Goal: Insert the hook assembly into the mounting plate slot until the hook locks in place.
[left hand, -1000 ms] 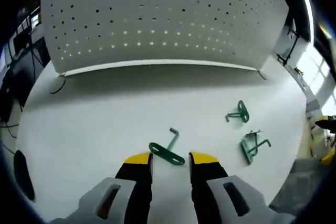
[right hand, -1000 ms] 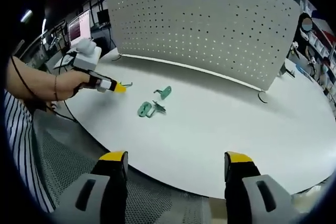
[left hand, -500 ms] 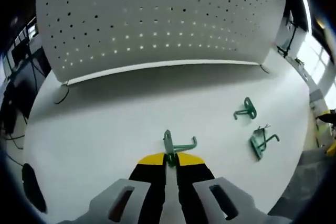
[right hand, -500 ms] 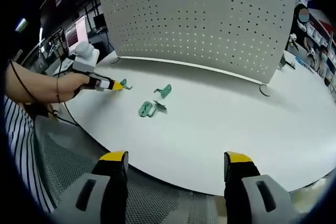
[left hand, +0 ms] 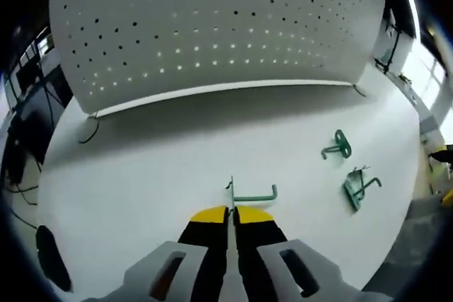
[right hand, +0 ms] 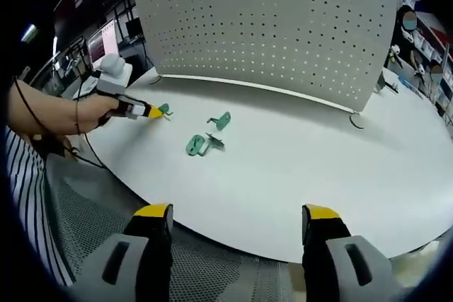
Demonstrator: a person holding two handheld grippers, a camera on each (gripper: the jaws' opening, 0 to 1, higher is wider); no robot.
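1. While my left claw (left hand: 231,211) is clamped on the green metal hook assembly (left hand: 249,194), its plate stands edge-on just above the yellow tips, with the wire arm running out to the view's right.
2. White perforated mounting panel (left hand: 212,26) stands upright ahead across the white bench (left hand: 141,175); my left hand is far nearer it.
3. My right claw (right hand: 232,211) hangs agape, empty, off the bench edge.
4. A second ago the hook lay flat between parted jaws; now it's lifted.

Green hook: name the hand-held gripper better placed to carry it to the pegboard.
Left. The left hand-held gripper is shut on the green hook, facing the pegboard. The right hand-held gripper is open, off the table edge.
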